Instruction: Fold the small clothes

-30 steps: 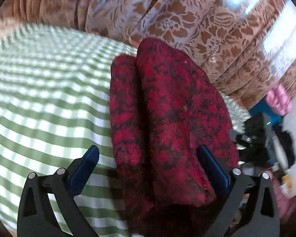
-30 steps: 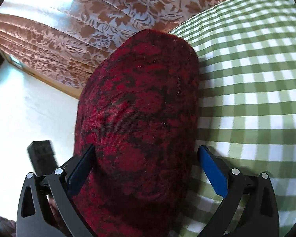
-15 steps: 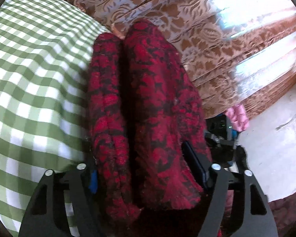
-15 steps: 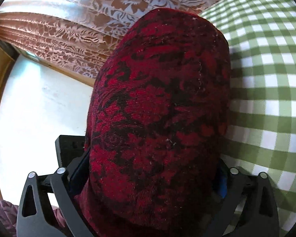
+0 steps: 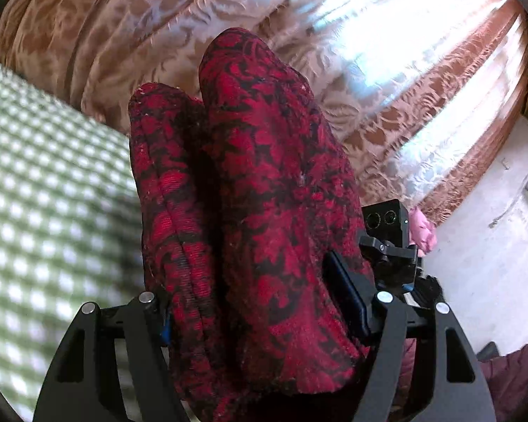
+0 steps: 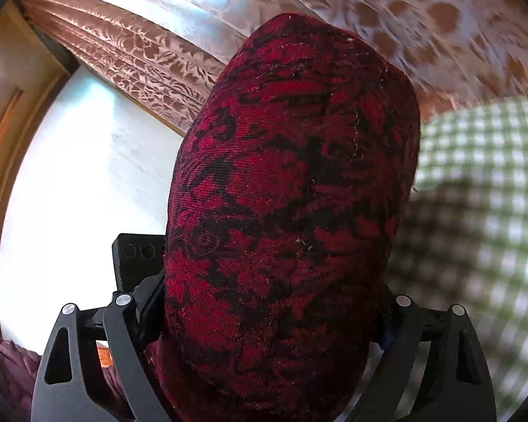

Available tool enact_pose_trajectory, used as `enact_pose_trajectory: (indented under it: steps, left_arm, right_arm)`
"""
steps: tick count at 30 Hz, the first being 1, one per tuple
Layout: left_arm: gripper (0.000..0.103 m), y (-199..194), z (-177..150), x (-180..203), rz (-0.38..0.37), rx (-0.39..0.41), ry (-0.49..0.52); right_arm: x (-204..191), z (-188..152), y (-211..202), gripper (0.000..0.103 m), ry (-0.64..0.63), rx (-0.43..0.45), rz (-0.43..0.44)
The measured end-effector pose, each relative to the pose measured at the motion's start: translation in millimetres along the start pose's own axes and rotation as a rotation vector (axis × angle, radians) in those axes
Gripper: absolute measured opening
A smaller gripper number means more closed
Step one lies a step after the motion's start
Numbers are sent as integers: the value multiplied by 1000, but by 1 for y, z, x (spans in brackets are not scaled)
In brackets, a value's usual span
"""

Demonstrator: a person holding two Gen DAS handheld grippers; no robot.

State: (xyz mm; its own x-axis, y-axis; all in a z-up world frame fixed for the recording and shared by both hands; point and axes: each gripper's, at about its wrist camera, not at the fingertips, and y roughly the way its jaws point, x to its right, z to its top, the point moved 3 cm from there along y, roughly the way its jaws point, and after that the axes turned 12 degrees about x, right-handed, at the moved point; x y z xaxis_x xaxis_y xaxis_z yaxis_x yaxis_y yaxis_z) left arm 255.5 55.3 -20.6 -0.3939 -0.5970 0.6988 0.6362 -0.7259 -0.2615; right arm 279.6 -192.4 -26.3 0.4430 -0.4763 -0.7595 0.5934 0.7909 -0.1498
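Above the checked cloth (image 5: 52, 211), before the curtain (image 5: 130, 35): red-black garment (image 5: 264, 211), folded thick, long axis running away from both cameras. Left gripper (image 5: 260, 316) clamps its near end, pads pressing both sides. Right gripper (image 6: 267, 320), jaws closing, squeezes the same bundle; both point slightly downward.

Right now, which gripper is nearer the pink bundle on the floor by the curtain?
Right, likely. The right gripper, its jaws closing on the red garment, sits just in front of the pink bundle in the left view; the left gripper is farther back.
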Motion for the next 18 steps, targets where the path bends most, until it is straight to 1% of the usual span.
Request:
enact_pose_trajectory:
  steps: [3,5,6,7,8,9,10,11,12,13,14,15,17,18]
  left_arm:
    - [71,24,12,-22,60,-16,-2]
    - [71,42,11,-38,98,-49,-14]
    - [71,51,9,-45,123,-73,-17]
    - [71,68,4,-52,167,-118,-9]
    - [71,78,-2,-57,191,-151,2]
    - [71,91,-10,-62,240,-189,34]
    - [72,97,-17,-64,275,-205,68]
    - [74,103,-21,-63,296,-210,105]
    - [78,106,-23,-60,307,-199,127]
    - [79,107,-23,-56,319,-187,137]
    - [79,106,-22,-53,326,-181,139]
    - [79,104,-20,-49,337,-173,145]
    - [81,97,-17,-42,384,-153,161]
    - [86,91,-15,-38,417,-129,176]
  right_arm:
    - [16,22,22,87,10,-21,2]
    - [36,31,36,87,27,-42,-29]
    - [48,33,43,87,34,-55,-57]
    - [57,34,47,87,41,-63,-77]
    - [70,35,51,87,52,-73,-110]
    - [81,35,52,87,57,-82,-143]
    - [98,32,53,87,65,-102,-195]
    - [109,28,52,87,73,-116,-230]
    - [118,24,52,88,79,-128,-262]
    - [125,21,50,90,82,-132,-279]
    - [129,19,46,96,88,-114,-284]
    - [129,20,42,98,85,-95,-304]
    - [122,23,38,99,45,-80,-340]
    - [117,25,36,99,17,-76,-363]
